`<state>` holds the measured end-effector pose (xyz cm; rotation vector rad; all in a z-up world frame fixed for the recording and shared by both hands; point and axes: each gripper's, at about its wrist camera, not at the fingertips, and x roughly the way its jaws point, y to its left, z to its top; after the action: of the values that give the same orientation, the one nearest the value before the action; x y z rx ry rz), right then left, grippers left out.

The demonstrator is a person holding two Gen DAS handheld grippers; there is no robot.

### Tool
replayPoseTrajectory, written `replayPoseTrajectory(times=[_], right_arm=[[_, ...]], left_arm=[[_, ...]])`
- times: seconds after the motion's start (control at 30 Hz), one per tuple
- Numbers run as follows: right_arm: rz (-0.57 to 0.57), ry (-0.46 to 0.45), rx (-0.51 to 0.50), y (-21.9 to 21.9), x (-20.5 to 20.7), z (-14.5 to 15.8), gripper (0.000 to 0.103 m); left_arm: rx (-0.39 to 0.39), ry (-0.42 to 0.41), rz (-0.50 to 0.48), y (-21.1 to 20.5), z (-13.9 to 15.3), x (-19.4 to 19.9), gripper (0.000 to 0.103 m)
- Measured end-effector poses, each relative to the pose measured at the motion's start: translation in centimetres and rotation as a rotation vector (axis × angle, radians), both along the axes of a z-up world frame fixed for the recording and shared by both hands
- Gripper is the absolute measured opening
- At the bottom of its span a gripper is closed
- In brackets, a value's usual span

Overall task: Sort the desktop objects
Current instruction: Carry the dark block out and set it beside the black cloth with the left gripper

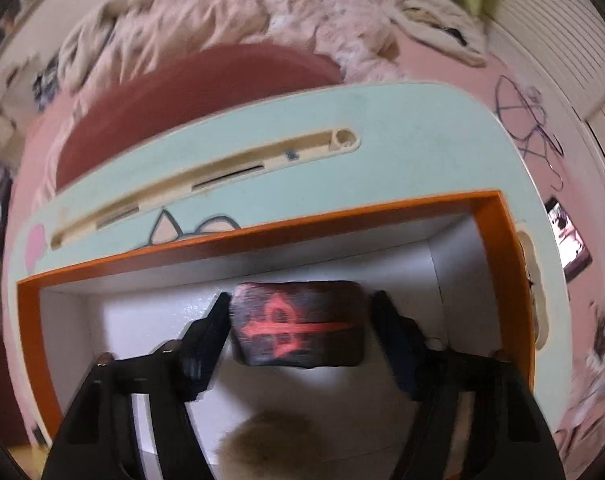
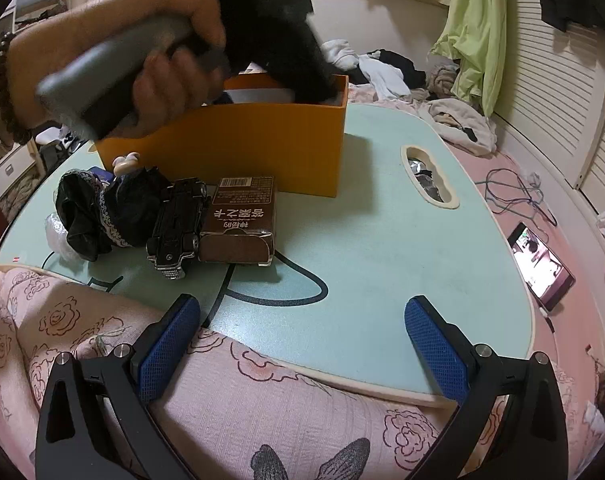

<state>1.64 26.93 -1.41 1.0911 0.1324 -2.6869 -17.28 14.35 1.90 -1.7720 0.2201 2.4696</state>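
Note:
My left gripper [image 1: 300,322] is inside the orange box [image 1: 502,216], its fingers on either side of a black block with a red symbol [image 1: 298,326]. The left finger touches it and a small gap shows at the right finger. A tan furry thing [image 1: 270,436] lies in the box below. In the right wrist view the orange box [image 2: 238,148] stands on the pale green lap desk [image 2: 382,240], with the left gripper's body [image 2: 270,40] reaching into it. My right gripper [image 2: 302,344] is open and empty over the desk's near edge. A brown carton [image 2: 240,220], a black toy car [image 2: 176,228] and a black doll [image 2: 102,212] lie in front of the box.
The desk has a long slot [image 1: 206,184] at the back and a cutout handle [image 2: 428,176] at the right. A pink floral quilt [image 2: 262,412] surrounds the desk. A lit phone [image 2: 542,268] and cables [image 2: 514,196] lie on the right. Clothes [image 2: 458,120] pile behind.

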Motion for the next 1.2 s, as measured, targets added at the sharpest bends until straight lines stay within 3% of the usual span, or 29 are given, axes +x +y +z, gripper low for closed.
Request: replayPoseTrajectory(times=[0.13,0.27,0.37,0.47,0.53,0.7,0.77,0.87,0.93,1.0,1.2], right_arm=[[0.002,0.003,-0.002,0.0,0.0,0.1,0.102],[0.003,0.004,-0.001,0.1,0.0,0.1,0.102],[0.003,0.003,-0.001,0.1,0.0,0.1,0.102],[0.002,0.003,-0.002,0.1,0.0,0.1,0.102],[0.003,0.004,-0.001,0.1,0.0,0.1,0.102],[0.003,0.004,-0.001,0.1,0.0,0.1,0.102],[0.004,0.004,-0.001,0.2,-0.1,0.1,0.102],[0.004,0.004,-0.002,0.2,-0.1,0.0,0.102],[0.003,0.004,-0.002,0.1,0.0,0.1,0.102],[0.003,0.004,-0.003,0.0,0.1,0.1,0.102],[0.003,0.004,-0.004,0.0,0.1,0.1,0.102]], left_arm=[[0.050,0.023,-0.010,-1.3,0.4,0.8,0.059],[0.234,0.133,0.007,-3.9,2.8,2.3,0.059],[0.398,0.224,0.003,-6.2,5.5,6.0,0.059],[0.447,0.288,-0.033,-7.4,6.9,10.2,0.059],[0.431,0.293,-0.065,-8.1,6.6,13.2,0.059],[0.408,0.292,-0.041,-10.0,4.0,14.8,0.060],[0.469,0.314,-0.007,-11.1,3.7,14.7,0.065],[0.622,0.355,0.005,-13.0,4.4,15.7,0.080],[0.614,0.406,0.010,-13.4,5.1,17.0,0.083],[0.559,0.452,0.013,-14.3,5.4,18.8,0.088],[0.285,0.467,0.036,-16.7,2.2,23.7,0.095]])
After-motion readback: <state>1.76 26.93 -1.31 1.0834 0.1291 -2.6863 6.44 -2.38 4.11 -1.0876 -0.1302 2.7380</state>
